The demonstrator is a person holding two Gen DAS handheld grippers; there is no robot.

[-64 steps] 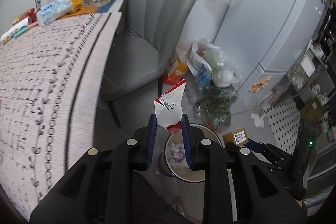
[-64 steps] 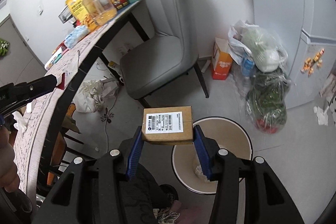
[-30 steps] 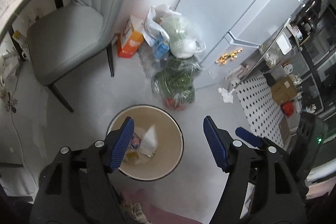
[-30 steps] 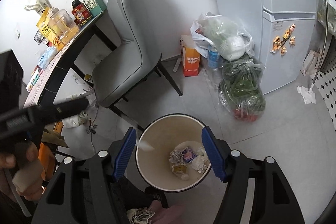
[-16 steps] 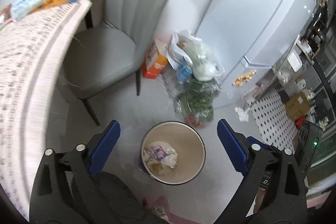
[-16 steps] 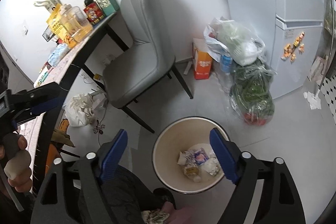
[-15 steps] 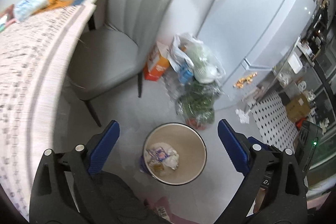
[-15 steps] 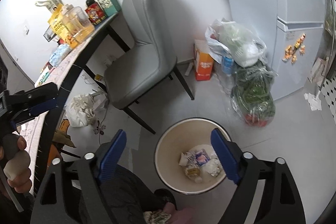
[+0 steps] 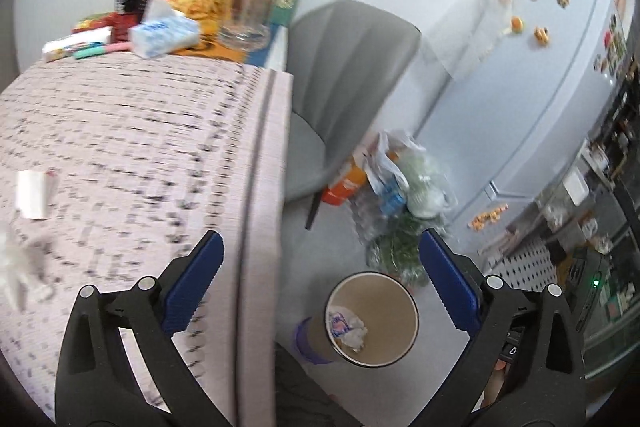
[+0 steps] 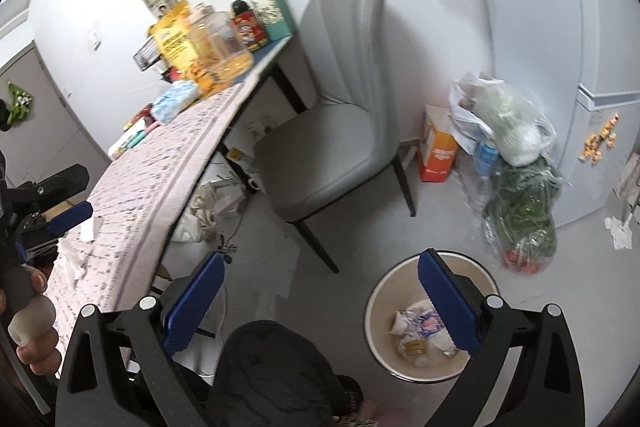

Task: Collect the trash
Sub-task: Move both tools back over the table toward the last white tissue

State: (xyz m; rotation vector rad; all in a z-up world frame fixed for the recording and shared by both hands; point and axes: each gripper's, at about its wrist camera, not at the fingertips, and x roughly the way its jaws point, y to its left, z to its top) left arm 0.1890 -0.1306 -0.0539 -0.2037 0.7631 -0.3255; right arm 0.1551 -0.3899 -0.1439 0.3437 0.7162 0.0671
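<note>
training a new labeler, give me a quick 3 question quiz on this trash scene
1. True or false: the left gripper holds a box.
2. Where does the bin stand? A on the chair; B on the floor; C on the table
3. Fill in: the white paper scrap lies on the ____.

Key: 1 false, both it and the right gripper are open and hold nothing. 2 B. 3 table.

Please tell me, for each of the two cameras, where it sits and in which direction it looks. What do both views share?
Left wrist: on the left gripper, open, facing the tablecloth table edge and floor; only its fingers show.
Right wrist: on the right gripper, open, looking down at the floor; the left hand and a dark-clothed knee show.
Shared: trash bin, grey chair, fridge.
</note>
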